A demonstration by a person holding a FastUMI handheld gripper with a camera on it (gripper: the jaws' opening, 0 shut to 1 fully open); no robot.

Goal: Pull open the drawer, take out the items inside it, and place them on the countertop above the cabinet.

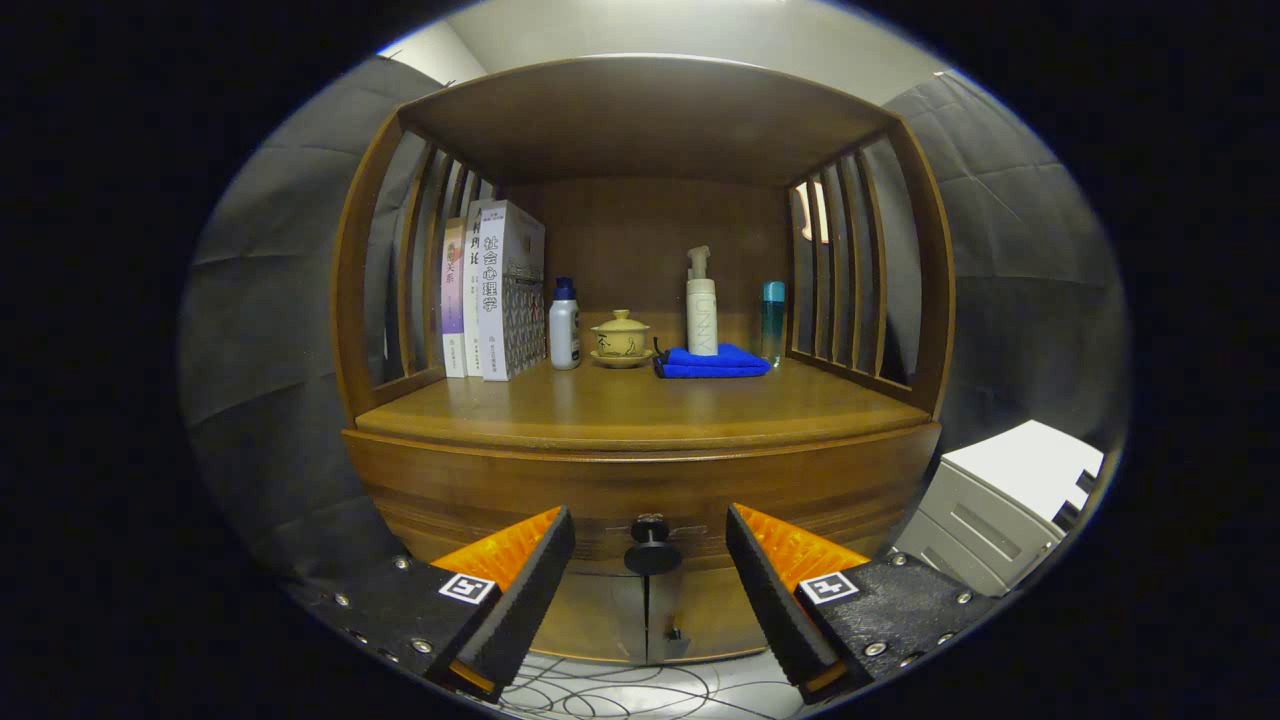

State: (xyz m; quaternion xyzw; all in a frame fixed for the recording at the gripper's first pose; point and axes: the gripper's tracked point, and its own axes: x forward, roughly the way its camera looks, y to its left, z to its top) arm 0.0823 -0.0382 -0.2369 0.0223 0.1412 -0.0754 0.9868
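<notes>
The tool [650,580] stands open with the small black round drawer knob [651,548] between its fingers, on the closed brown wooden drawer front [500,495] below the worktop [640,405], so closing off-centre could let the small knob slip free.

Dark padded walls [270,330] all round, pale ceiling [700,30] up top, grey box [1000,505] lower right, cables [610,690] on floor.

Dim, warm light falls from above, glare sheens the countertop [640,405], and fisheye bends the sharp edges.
</notes>
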